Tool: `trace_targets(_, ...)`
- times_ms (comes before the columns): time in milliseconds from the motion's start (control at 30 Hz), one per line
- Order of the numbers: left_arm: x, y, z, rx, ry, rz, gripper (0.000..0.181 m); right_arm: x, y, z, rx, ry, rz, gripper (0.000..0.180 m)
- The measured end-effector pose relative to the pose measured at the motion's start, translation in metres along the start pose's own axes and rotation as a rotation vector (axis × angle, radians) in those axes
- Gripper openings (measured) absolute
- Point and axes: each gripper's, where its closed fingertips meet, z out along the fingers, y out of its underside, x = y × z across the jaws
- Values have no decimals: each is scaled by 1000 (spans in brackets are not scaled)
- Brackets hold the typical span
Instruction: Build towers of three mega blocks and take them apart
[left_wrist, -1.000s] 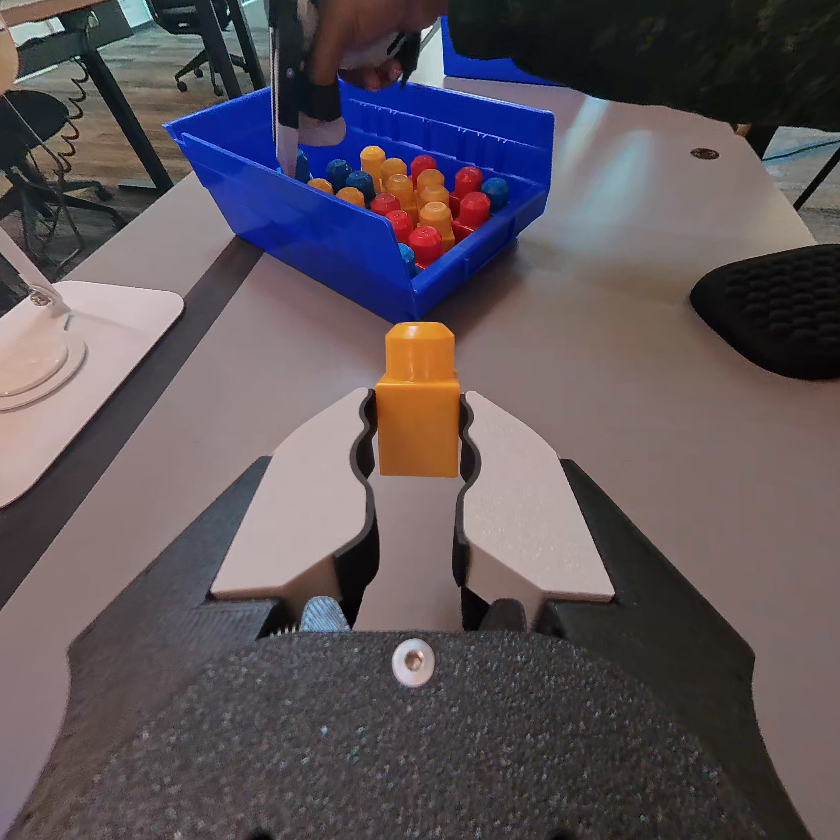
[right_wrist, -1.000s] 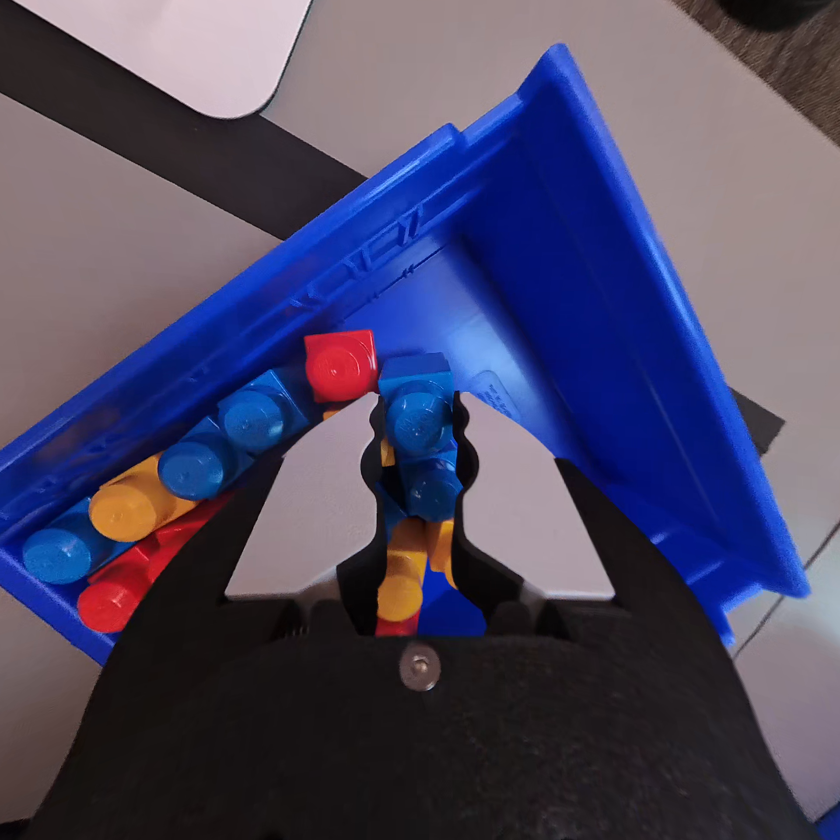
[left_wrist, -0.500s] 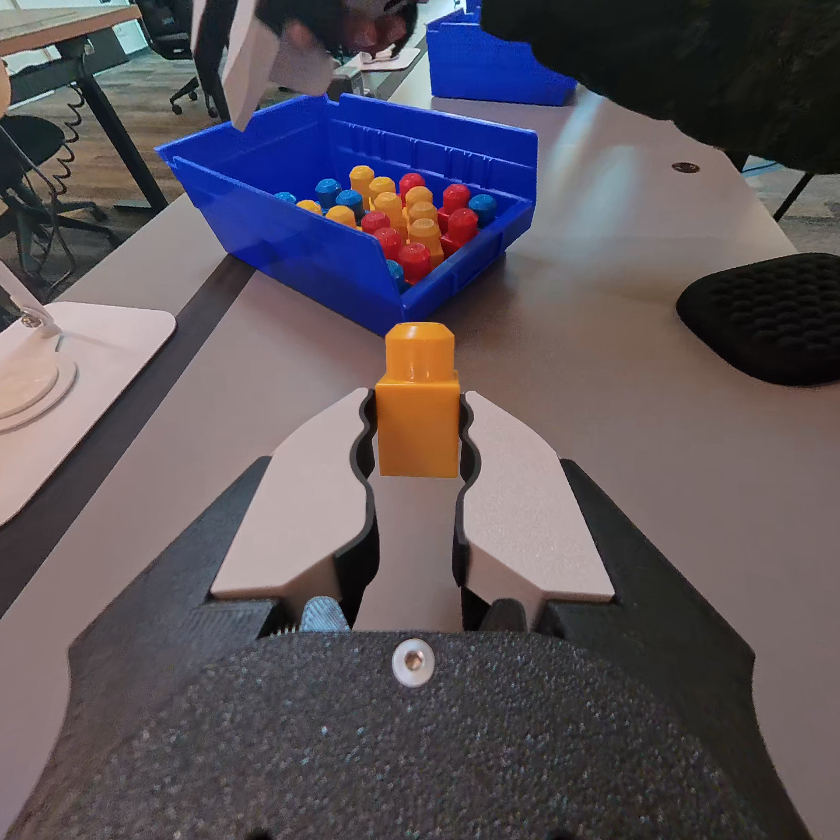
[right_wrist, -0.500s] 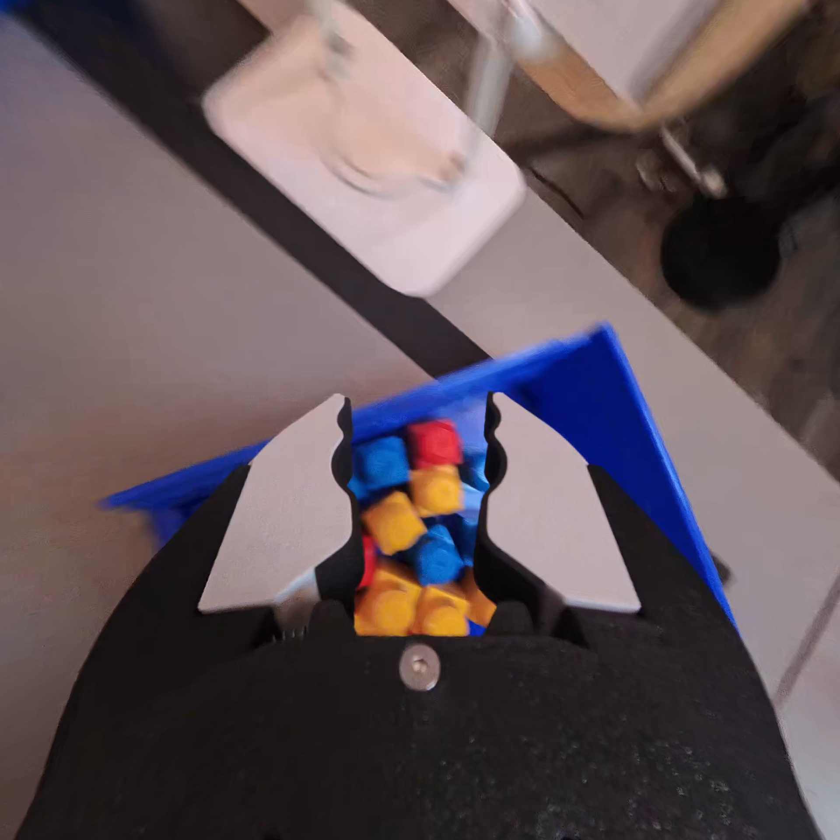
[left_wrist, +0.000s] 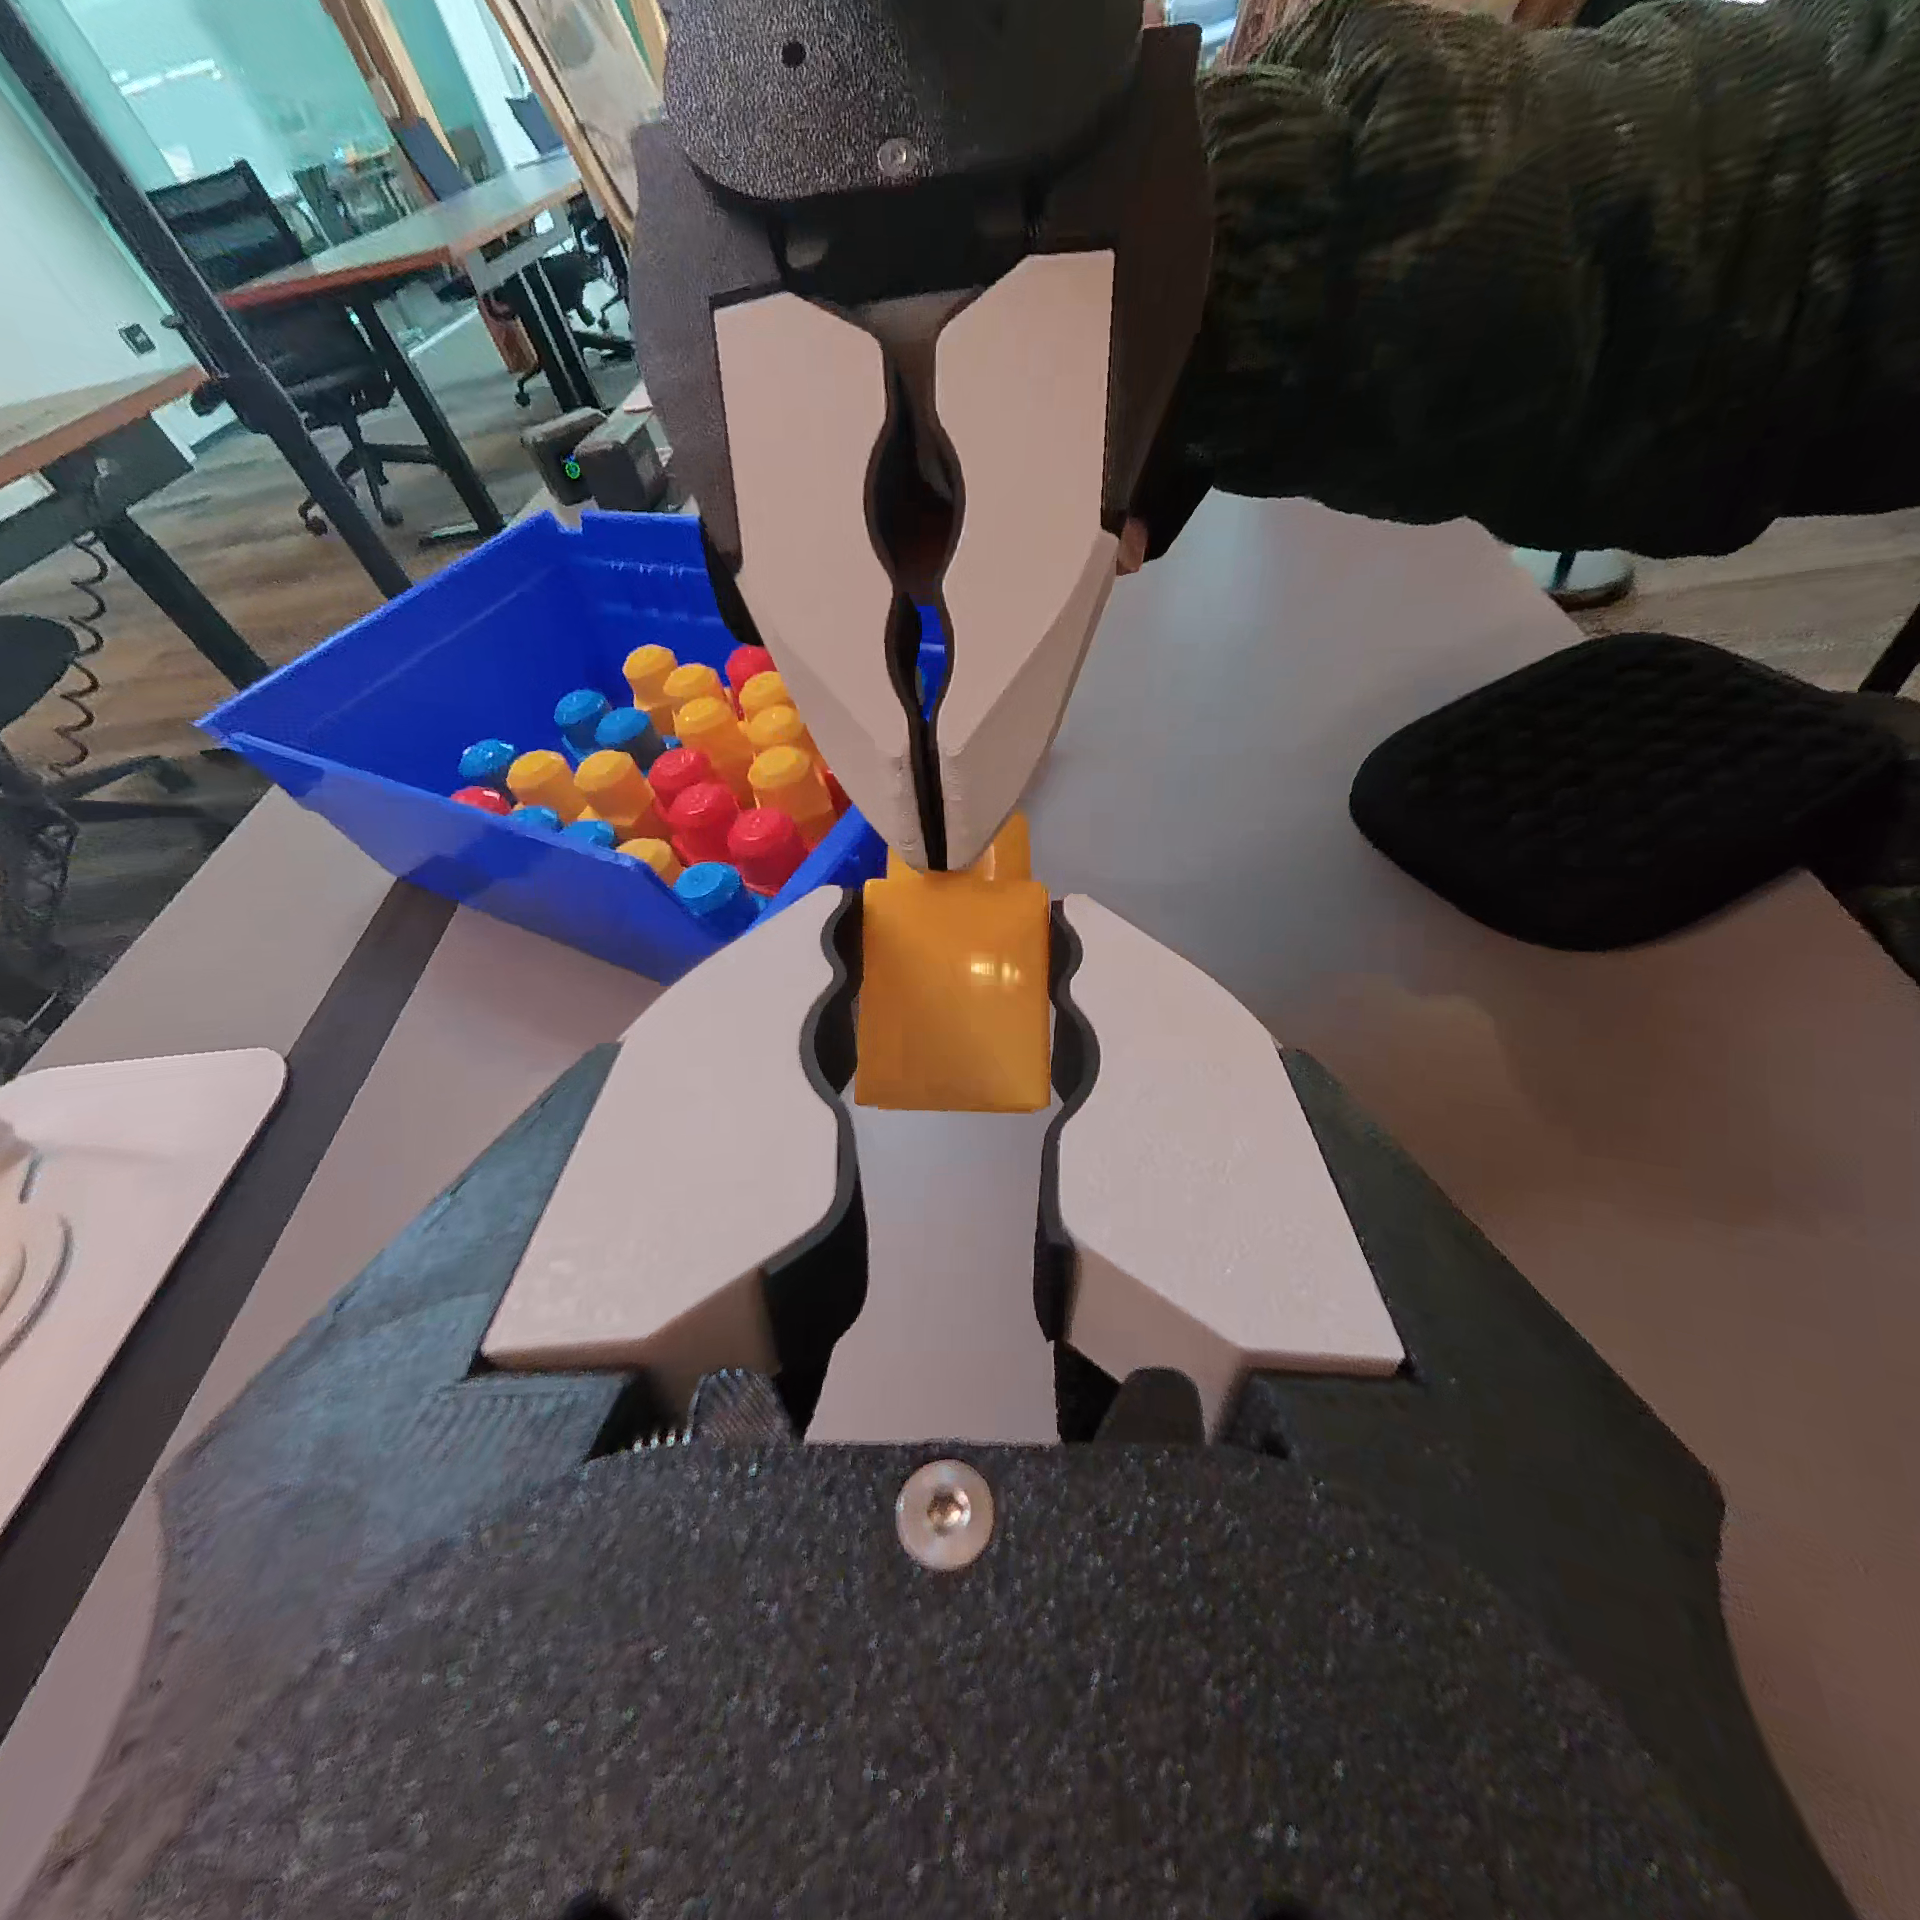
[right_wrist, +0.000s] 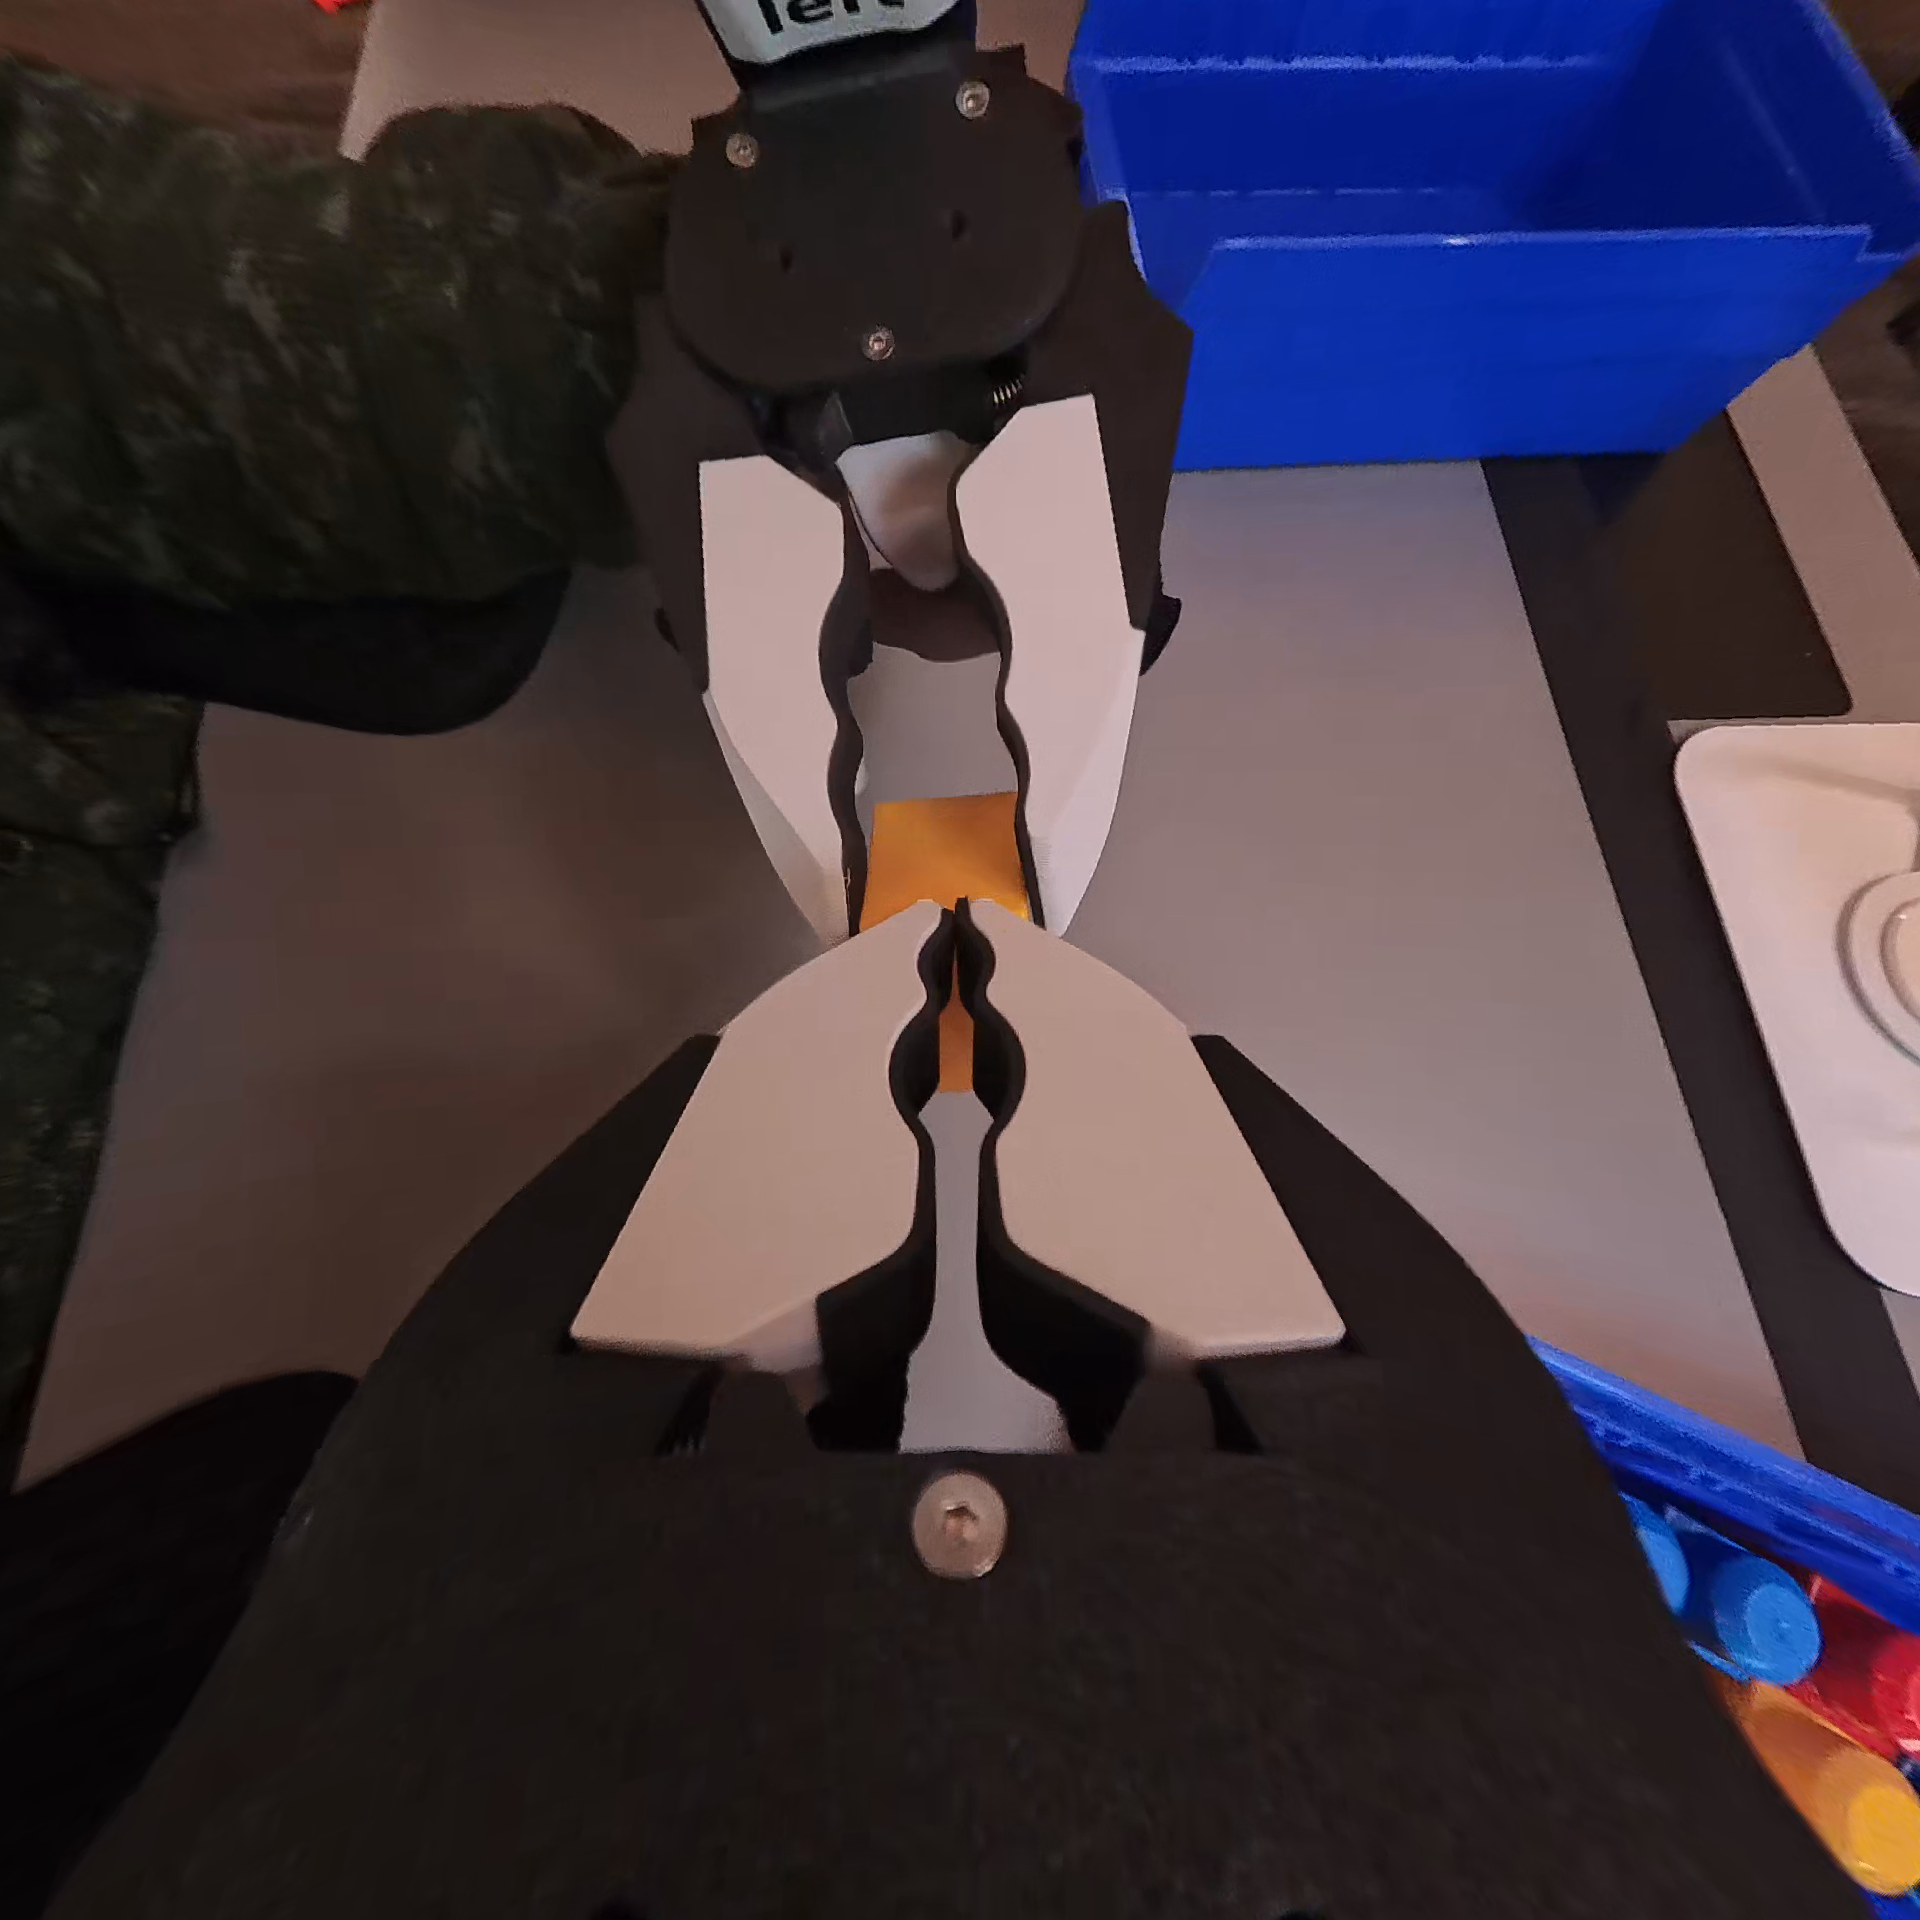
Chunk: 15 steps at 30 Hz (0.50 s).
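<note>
- Left wrist view: left gripper (left_wrist: 948, 997) clamped on the sides of a yellow block (left_wrist: 951, 1003), held upright just above the grey table (left_wrist: 1351, 1039).
- Right gripper (left_wrist: 932, 857) reaching down from above the yellow block, fingers pressed nearly together, tips touching the block's top stud, nothing between them.
- Blue bin (left_wrist: 416, 717) of red, yellow and blue blocks just behind and left of the yellow block.
- Right wrist view: right gripper (right_wrist: 956, 920) closed and empty, tips over the yellow block (right_wrist: 940, 857).
- Left gripper (right_wrist: 940, 862) opposite, squeezing the yellow block's sides.
- Second blue bin (right_wrist: 1455, 343) beyond the yellow block, to the right.
</note>
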Motion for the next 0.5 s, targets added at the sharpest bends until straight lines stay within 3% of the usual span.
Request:
trace_targets(133,-1,0,1,-8,-8,12,34,3,0,-12,9,40,2,0)
trace_targets(233,-4,2,-1,-5,-18,0,34,6,-2,-16,24,47,29,37)
trace_targets(300,-4,0,-2,12,-13,-7,34,6,1,-13,7,51,39,50)
trace_targets(333,-3,-2,-2,21,-9,-8,34,6,3,-9,-9,54,30,48)
trace_targets(400,-3,-4,-2,27,-12,-2,34,3,8,-2,-41,41,5,28)
trace_targets(500,-3,-4,-6,45,-5,-10,34,1,6,1,-32,38,-12,26)
